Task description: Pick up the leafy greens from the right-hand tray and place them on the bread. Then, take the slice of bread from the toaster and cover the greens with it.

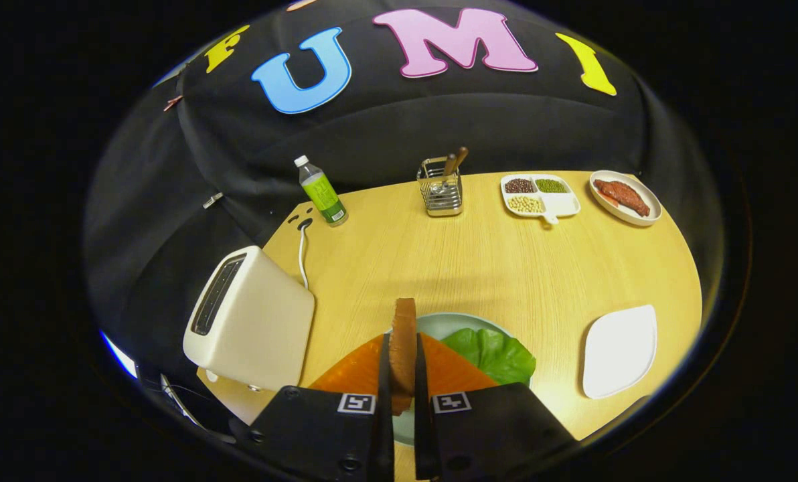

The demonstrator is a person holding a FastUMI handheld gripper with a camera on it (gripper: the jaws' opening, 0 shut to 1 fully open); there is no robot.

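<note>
Now tongs (402,375) grip bread slice (404,335) above greens (496,351).

Gripper (402,375) is pointing forward and downward over the table, its two fingers (383,375) standing nearly parallel and pressing on both faces of an upright bread slice (404,335).

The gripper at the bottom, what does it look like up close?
The gripper has two thin, flat fingers standing side by side. Behind them sit two blocky black housings, each with a small square black-and-white marker on top and round screw holes near the front.
</note>
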